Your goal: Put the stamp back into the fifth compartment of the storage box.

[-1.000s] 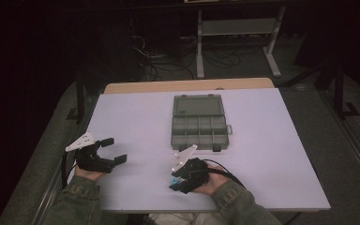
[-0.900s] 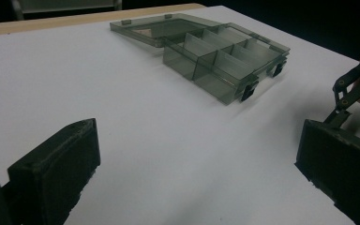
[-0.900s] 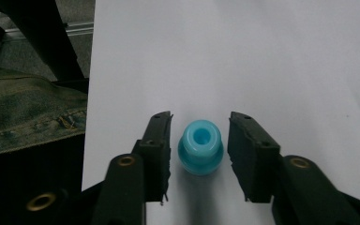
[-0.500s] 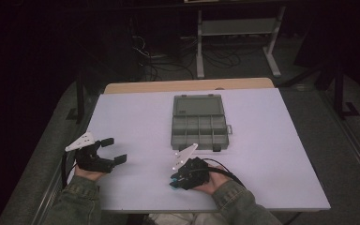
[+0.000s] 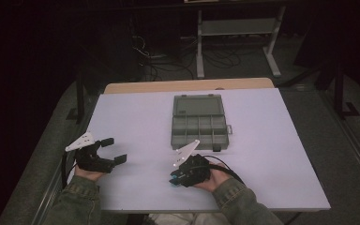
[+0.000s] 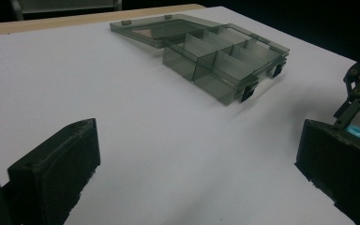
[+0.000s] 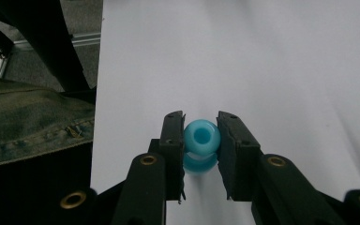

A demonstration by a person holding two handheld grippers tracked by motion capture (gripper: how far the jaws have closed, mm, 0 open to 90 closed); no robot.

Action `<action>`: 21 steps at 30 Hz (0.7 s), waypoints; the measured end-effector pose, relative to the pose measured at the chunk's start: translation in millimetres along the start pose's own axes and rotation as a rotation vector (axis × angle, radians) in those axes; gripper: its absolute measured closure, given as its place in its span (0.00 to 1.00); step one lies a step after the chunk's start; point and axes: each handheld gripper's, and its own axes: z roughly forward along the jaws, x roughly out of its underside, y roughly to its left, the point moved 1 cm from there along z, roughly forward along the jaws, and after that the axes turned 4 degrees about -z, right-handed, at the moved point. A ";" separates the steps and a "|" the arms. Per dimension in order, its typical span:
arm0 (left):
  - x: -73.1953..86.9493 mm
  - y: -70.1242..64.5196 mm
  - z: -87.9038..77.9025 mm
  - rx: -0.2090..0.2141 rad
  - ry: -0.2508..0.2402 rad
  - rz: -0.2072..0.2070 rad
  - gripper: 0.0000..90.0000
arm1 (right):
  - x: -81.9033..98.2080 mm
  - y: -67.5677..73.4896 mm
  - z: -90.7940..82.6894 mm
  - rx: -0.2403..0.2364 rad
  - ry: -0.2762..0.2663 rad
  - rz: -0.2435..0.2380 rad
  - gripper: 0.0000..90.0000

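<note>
The right gripper (image 7: 201, 140) had just closed on a blue bead (image 7: 200, 137), pinched between its pads low over the white desk (image 5: 262, 154), near the open compartment box (image 5: 199, 123). The left gripper (image 5: 111, 150) stood open, empty.

No writing, label, brand, number or sign is showing legibly anywhere in these views. The compartment box (image 5: 199, 123) is lying open on the table (image 5: 272, 154) with bare smoky plastic walls and a plain lid, and nothing printed is appearing on them. The blue bead (image 7: 201, 138) is showing a smooth, unmarked surface. The table's white top is lying blank, and the dark background is staying too dim for any lettering to be made out.
</note>
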 end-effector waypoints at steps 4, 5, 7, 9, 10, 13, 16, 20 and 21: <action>0.0 0.0 -0.1 0.000 0.000 0.001 0.00 | -2.8 -1.6 -4.9 0.008 -0.006 0.003 0.79; 0.0 0.0 -0.1 0.000 0.000 0.001 0.00 | -3.3 -2.0 -5.7 0.010 -0.008 0.003 0.79; 0.0 0.0 0.0 0.000 0.000 0.001 0.00 | -3.8 -2.5 -6.9 0.012 -0.008 0.001 0.79; 0.0 0.0 0.1 0.001 0.001 0.000 0.00 | -4.3 -3.2 -8.0 0.013 -0.011 0.002 0.79; 0.0 0.0 0.0 0.001 0.000 0.000 0.00 | -4.5 -3.7 -8.8 0.013 -0.013 0.004 0.79; 0.0 0.1 0.0 0.001 0.001 0.000 0.00 | -5.5 -4.7 -10.8 0.018 -0.014 0.002 0.79; 0.0 0.0 0.0 0.000 0.000 0.000 0.00 | -6.3 -5.6 -12.6 0.021 -0.015 -0.001 0.79; 0.0 0.1 0.0 0.000 0.001 0.000 0.00 | -7.8 -7.4 -16.4 0.029 -0.019 0.001 0.79; 0.0 0.0 0.0 0.000 0.001 0.000 0.00 | -8.0 -7.6 -16.9 0.030 -0.019 0.002 0.79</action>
